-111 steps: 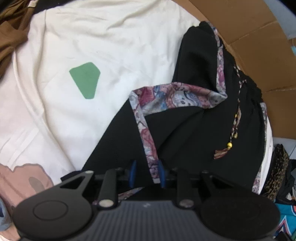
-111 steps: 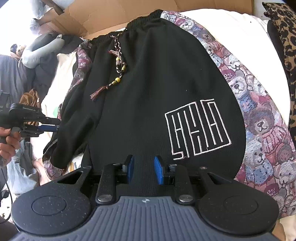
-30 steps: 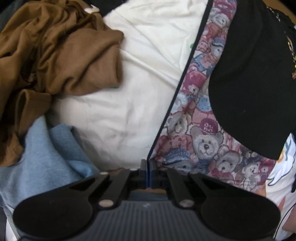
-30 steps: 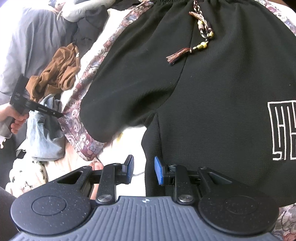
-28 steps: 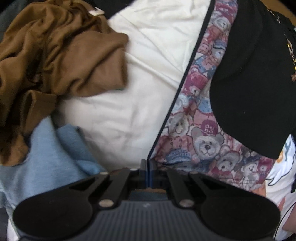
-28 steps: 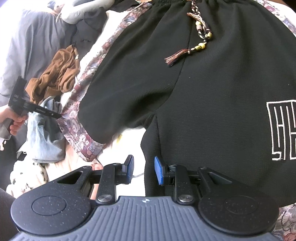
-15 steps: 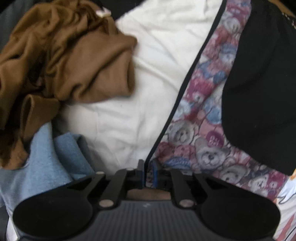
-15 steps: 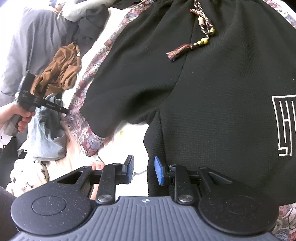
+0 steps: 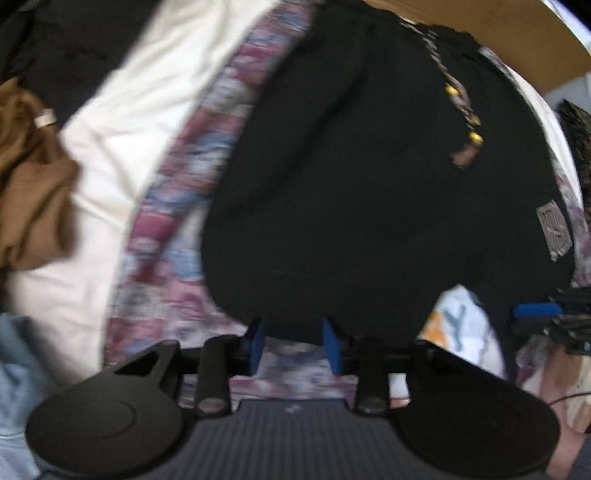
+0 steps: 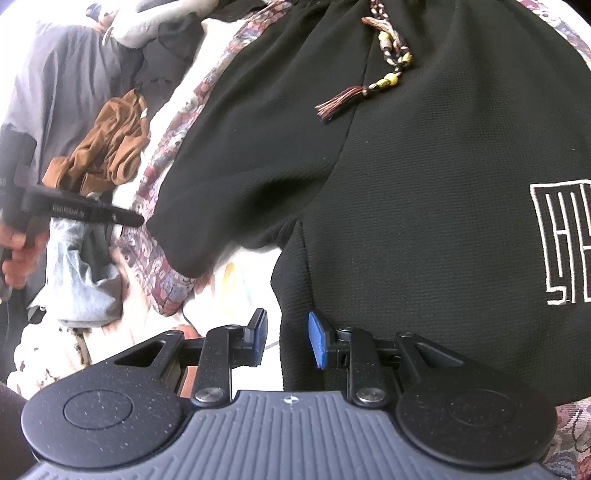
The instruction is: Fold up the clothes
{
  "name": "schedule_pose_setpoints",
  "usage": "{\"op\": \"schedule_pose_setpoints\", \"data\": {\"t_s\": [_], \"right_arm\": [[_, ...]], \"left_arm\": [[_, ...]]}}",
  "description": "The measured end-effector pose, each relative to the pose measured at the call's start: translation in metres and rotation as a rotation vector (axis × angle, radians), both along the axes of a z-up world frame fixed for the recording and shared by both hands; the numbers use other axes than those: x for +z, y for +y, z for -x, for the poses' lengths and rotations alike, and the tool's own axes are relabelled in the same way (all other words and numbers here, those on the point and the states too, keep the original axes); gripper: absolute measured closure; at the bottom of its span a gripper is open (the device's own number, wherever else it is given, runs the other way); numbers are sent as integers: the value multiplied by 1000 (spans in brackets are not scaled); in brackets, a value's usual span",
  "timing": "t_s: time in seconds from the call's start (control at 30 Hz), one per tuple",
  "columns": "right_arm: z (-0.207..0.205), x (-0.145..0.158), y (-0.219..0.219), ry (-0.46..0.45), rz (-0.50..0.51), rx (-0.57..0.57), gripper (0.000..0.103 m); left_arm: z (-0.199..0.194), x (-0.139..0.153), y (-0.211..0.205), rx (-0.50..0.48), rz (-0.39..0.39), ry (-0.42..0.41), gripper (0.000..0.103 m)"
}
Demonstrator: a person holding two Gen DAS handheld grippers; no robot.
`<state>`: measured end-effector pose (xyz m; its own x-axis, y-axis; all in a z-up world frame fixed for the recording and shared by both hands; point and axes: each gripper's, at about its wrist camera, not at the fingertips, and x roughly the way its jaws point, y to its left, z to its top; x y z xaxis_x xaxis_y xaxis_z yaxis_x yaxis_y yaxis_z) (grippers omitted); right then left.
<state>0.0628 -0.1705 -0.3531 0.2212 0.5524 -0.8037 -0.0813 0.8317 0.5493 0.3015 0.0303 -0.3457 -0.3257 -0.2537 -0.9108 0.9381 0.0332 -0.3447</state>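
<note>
Black shorts (image 9: 351, 184) with bear-print side strips (image 9: 177, 206) lie spread flat, a beaded drawstring (image 10: 384, 81) at the waist and a white logo (image 10: 561, 243) on one leg. My left gripper (image 9: 293, 341) hovers over the left leg's hem, jaws opening, nothing gripped between them; the picture is motion-blurred. In the right wrist view it shows at the left, held by a hand (image 10: 18, 254). My right gripper (image 10: 286, 339) stands part open over the inner edge of the other leg (image 10: 424, 166); the cloth edge lies between the pads, and a gap shows beside the left pad.
A brown garment (image 9: 33, 177) and a light blue one (image 9: 14, 369) are heaped left of the shorts on a white sheet (image 9: 122, 122). Cardboard (image 9: 480, 29) lies beyond the waistband. Grey clothes (image 10: 55, 81) pile up at the far left.
My left gripper let go of the bear-print edge, its jaws spread, and it rose and swung right over the black leg. The right gripper stayed put.
</note>
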Motion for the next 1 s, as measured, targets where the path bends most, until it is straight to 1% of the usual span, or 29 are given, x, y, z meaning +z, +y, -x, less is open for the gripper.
{"op": "schedule_pose_setpoints", "data": {"t_s": [0.03, 0.07, 0.13, 0.2, 0.37, 0.5, 0.57, 0.63, 0.73, 0.8, 0.83, 0.87, 0.9, 0.93, 1.0], "right_arm": [[0, 1, -1, -3, -1, -5, 72], [0, 1, -3, -7, -2, -11, 72], [0, 2, -5, -12, -1, -18, 72], [0, 2, -7, -12, -1, -26, 72], [0, 1, -7, -10, -3, -29, 72], [-1, 0, -2, -7, -6, -20, 72], [-2, 0, 1, -8, -7, -15, 72], [-3, 0, 2, -8, -7, -15, 72], [-4, -1, 3, -7, -3, -19, 72], [-3, -1, 3, -5, -2, -18, 72], [-3, -1, 4, -5, -1, -17, 72], [-2, -2, 4, -3, -1, -15, 72], [-2, -2, 5, -3, -2, -13, 72], [-1, -1, 5, -4, -2, -8, 72], [-1, -1, 7, -9, 0, 0, 72]], "left_arm": [[7, 0, 0, -12, 3, -1, 61], [13, -1, 0, -22, 2, 4, 51], [26, -3, 1, -40, -12, 25, 44], [38, -7, 3, -70, -23, 37, 44], [61, -16, 9, -119, -46, 26, 43], [71, -30, 6, -158, -81, -6, 41], [79, -34, 8, -199, -84, -24, 35], [85, -37, 8, -230, -83, -64, 35], [88, -42, 8, -240, -82, -95, 35], [89, -42, 10, -239, -69, -115, 38], [89, -42, 10, -237, -61, -125, 51], [87, -41, 11, -227, -55, -131, 71], [84, -40, 10, -217, -58, -122, 80], [79, -39, 8, -210, -68, -100, 94], [70, -34, 5, -203, -81, -64, 98]]}}
